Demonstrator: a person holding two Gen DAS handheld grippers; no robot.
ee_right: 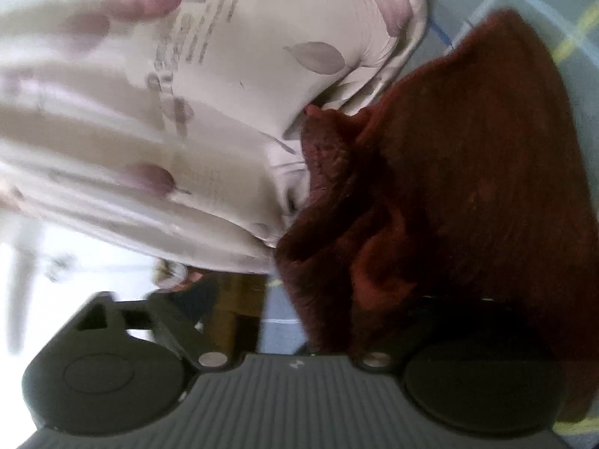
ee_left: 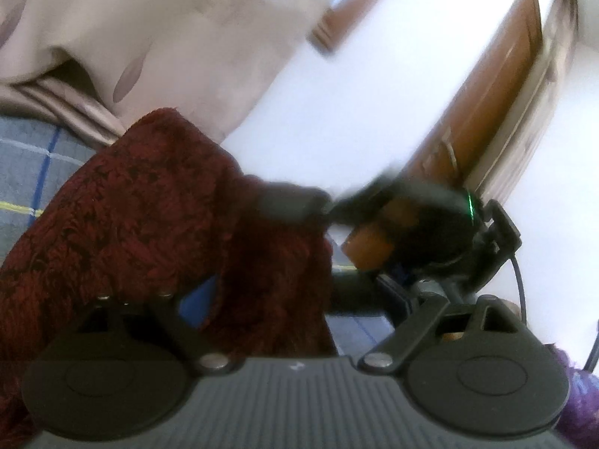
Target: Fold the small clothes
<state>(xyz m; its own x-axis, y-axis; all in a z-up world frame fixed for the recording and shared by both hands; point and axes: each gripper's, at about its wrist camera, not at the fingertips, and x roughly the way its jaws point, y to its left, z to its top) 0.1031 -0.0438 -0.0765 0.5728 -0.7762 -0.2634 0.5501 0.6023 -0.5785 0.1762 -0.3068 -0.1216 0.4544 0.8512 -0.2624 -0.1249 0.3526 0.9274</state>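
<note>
The dark red garment [ee_left: 123, 224], a thick, fuzzy knit with a shaggy pile, hangs bunched in heavy folds between my two tools above a bed sheet [ee_left: 33, 172] of grey-blue cloth checked with white, blue and yellow lines.

Left wrist view: my left hand-held gripper [ee_left: 209, 292] is tilted, its fingers buried in the red pile, so I cannot tell how far they are parted; only a blue patch shows between the folds. My right hand-held gripper [ee_left: 318, 205] appears ahead, blurred, its dark finger tips pressed together on an upper edge of the garment.

Right wrist view: the same garment [ee_right: 468, 172] drapes over the right side of the tool, folded upon itself, and covers the fingers.

Behind lies a smooth, satiny beige quilt [ee_right: 187, 112] printed with mauve leaf shapes and lines of lettering too blurred to read. A brown wooden door [ee_left: 498, 86] stands against white walls, slanted by the tilt of the camera.
</note>
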